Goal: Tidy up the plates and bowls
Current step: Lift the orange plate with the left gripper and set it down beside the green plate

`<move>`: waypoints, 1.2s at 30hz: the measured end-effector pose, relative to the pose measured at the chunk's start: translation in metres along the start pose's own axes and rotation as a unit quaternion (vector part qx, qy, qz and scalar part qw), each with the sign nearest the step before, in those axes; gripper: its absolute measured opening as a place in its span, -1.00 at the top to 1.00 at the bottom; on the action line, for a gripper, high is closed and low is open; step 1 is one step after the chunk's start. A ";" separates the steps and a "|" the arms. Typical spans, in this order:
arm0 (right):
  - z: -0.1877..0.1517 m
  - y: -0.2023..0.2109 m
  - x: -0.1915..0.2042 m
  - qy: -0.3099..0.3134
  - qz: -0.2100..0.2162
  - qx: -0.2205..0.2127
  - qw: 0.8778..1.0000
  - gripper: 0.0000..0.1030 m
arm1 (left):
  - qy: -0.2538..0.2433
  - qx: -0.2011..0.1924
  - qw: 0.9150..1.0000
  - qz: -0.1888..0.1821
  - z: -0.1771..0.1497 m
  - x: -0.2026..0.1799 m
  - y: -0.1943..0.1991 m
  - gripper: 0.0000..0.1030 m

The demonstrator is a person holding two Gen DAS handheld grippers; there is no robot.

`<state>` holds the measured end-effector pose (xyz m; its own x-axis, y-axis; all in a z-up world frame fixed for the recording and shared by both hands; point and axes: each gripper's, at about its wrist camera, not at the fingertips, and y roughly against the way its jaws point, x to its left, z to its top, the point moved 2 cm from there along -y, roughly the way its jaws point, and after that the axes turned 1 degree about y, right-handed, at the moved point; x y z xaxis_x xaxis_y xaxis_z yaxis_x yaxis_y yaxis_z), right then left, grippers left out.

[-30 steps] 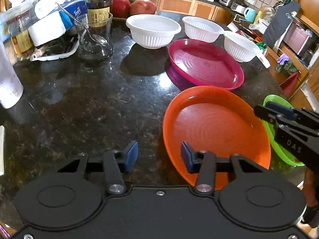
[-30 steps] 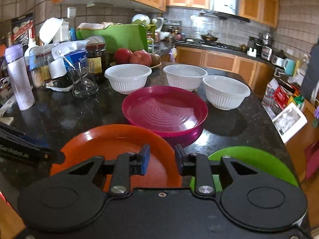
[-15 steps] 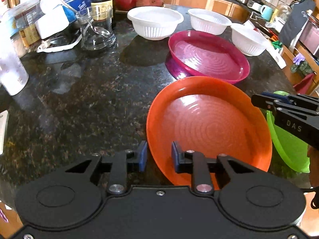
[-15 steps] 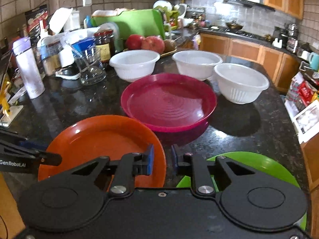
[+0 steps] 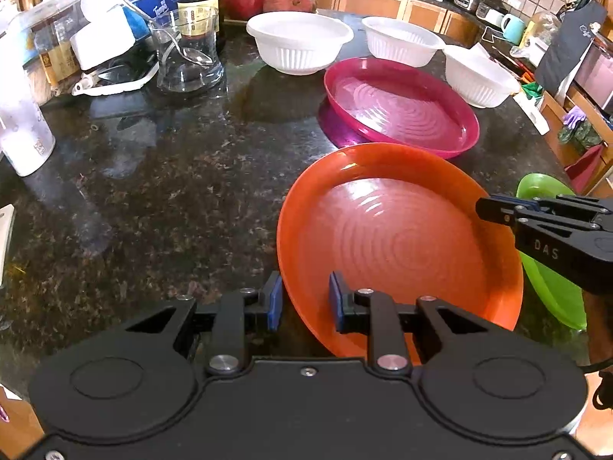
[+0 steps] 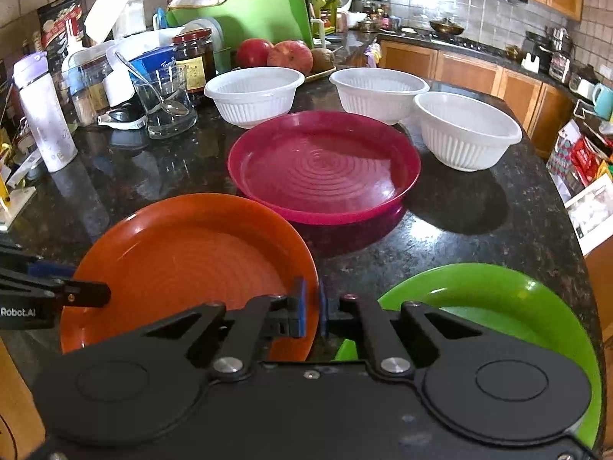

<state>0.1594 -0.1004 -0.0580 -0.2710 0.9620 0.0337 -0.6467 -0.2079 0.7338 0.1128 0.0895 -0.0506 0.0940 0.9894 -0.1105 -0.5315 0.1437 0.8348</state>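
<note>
An orange plate (image 5: 398, 245) lies on the dark counter, tilted, with both grippers on its rim. My left gripper (image 5: 304, 301) straddles its near-left rim, fingers close around it. My right gripper (image 6: 311, 312) is shut on the plate's right rim (image 6: 191, 257); it also shows in the left wrist view (image 5: 498, 207). A magenta plate (image 6: 323, 166) sits behind it, also seen from the left wrist (image 5: 402, 109). A green plate (image 6: 498, 306) lies at the right. Three white bowls (image 6: 254, 94), (image 6: 379, 92), (image 6: 465, 128) stand in a row at the back.
A glass jug with a spoon (image 6: 164, 105), a dark jar (image 6: 193, 61), a white bottle (image 6: 42, 113), containers, fruit (image 6: 289, 53) and a green cutting board (image 6: 245, 17) crowd the back left. The counter edge (image 6: 582, 253) runs along the right.
Both grippers have closed in on the orange plate's rim from either side. The plate has tipped and shifted slightly; the right gripper's jaws went from a small gap to shut on the rim.
</note>
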 end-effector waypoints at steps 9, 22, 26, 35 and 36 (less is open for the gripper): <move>0.006 0.004 0.037 -0.020 0.018 -0.006 1.000 0.83 | 0.000 -0.009 1.000 0.009 0.001 0.035 0.012 0.38; 0.033 -0.010 0.126 -0.011 0.066 -0.013 0.998 0.83 | 0.012 -0.036 0.997 0.072 0.003 0.114 0.037 0.38; 0.035 -0.015 0.143 -0.009 0.069 -0.002 0.998 0.83 | 0.012 -0.029 0.996 0.077 0.003 0.134 0.038 0.38; 0.028 -0.016 0.155 -0.031 0.047 0.010 0.998 0.83 | -0.016 -0.010 0.997 0.069 0.001 0.150 0.027 0.37; 0.027 -0.015 0.155 -0.034 0.044 0.010 0.998 0.83 | -0.021 -0.010 0.997 0.067 0.002 0.150 0.026 0.37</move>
<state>0.1464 0.0563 -0.0460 -0.2762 0.9503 0.1435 -0.6078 -0.2884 0.7399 0.1147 0.2413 -0.0450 0.0549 0.9982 0.0247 -0.5585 0.0102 0.8294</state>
